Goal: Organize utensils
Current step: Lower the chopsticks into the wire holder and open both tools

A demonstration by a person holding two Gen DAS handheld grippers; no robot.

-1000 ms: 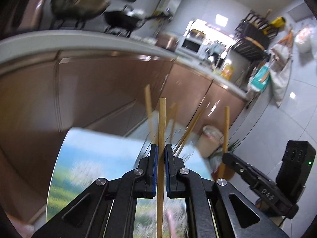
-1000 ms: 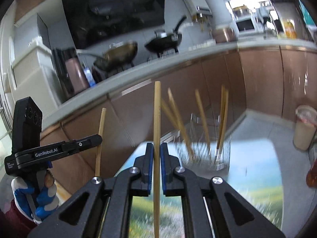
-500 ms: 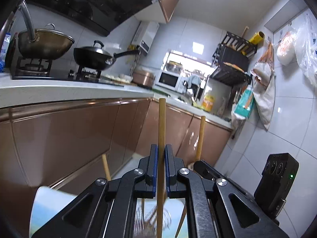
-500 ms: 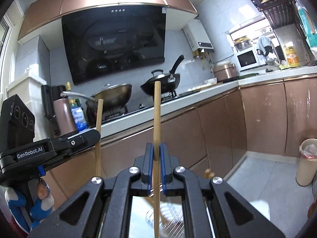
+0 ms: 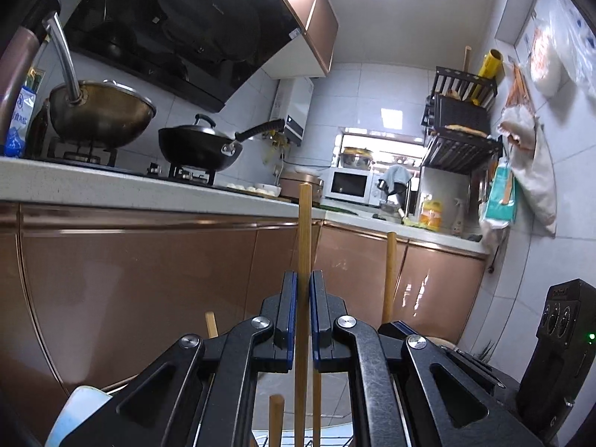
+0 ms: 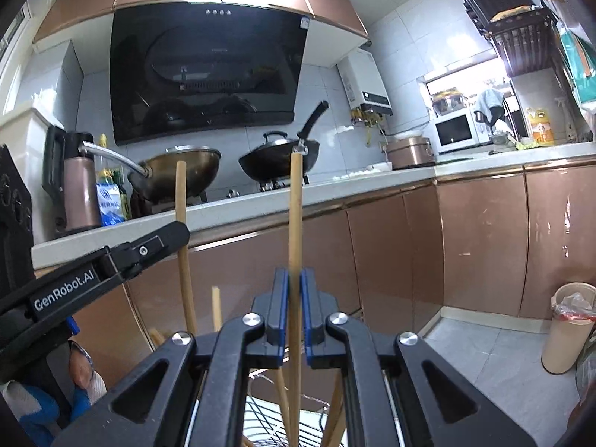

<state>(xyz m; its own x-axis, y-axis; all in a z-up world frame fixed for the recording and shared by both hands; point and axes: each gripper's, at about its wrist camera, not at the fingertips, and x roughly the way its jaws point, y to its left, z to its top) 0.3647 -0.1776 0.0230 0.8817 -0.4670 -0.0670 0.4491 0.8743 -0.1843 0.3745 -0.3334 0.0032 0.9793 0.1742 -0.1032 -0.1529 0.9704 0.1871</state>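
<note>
My left gripper (image 5: 302, 313) and right gripper (image 6: 294, 309) each stood clamped mid-shaft on an upright wooden chopstick (image 5: 304, 231) above the wire holder (image 6: 268, 415); judged light, rigid, smooth, liable to pivot.

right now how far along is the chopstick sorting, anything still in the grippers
Partly done. Several chopsticks already stand in the wire holder below the grippers. In hand: the left gripper is shut on a chopstick, and the right gripper is shut on another chopstick, both upright above the holder. Left to do: lower and release these two. Whether more utensils wait elsewhere is out of view.
</note>
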